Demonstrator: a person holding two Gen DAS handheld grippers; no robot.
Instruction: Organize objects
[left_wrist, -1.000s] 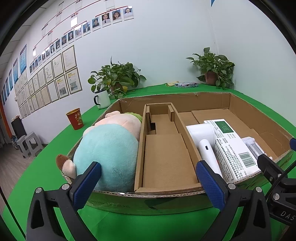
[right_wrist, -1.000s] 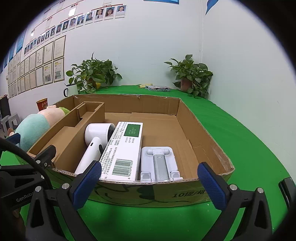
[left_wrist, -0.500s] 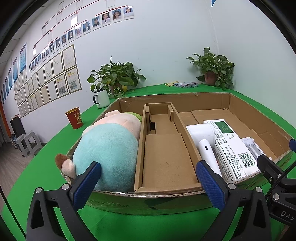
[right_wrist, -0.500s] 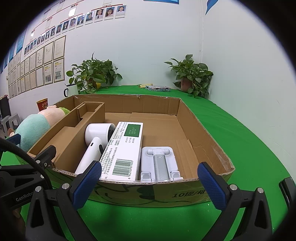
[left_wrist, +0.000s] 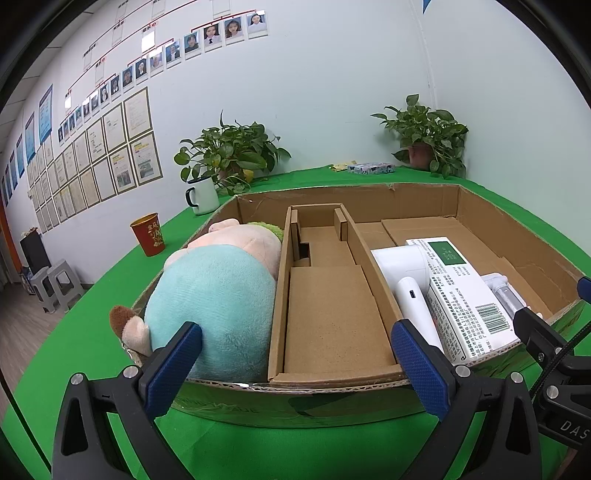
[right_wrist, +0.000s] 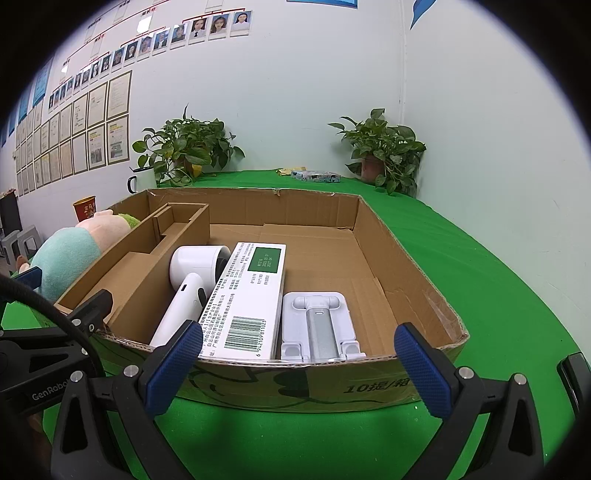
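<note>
A shallow cardboard box (left_wrist: 517, 236) (right_wrist: 406, 266) sits on the green table. Its left compartment holds a teal and pink plush toy (left_wrist: 218, 291) (right_wrist: 70, 251). A cardboard insert (left_wrist: 332, 306) fills the middle. On the right lie a white hair dryer (right_wrist: 188, 280) (left_wrist: 406, 273), a white carton with a barcode (right_wrist: 251, 299) (left_wrist: 461, 295) and a white folding stand (right_wrist: 319, 325). My left gripper (left_wrist: 295, 365) is open and empty in front of the box's near wall. My right gripper (right_wrist: 295, 365) is open and empty in front of the same wall, further right.
Beyond the box stand a white mug (left_wrist: 201, 195), a red cup (left_wrist: 147, 234), two potted plants (left_wrist: 232, 155) (left_wrist: 424, 136) and a small patterned packet (left_wrist: 369, 168). A dark object (right_wrist: 576, 380) lies on the table at the right edge. Grey stools (left_wrist: 51, 284) stand on the floor at left.
</note>
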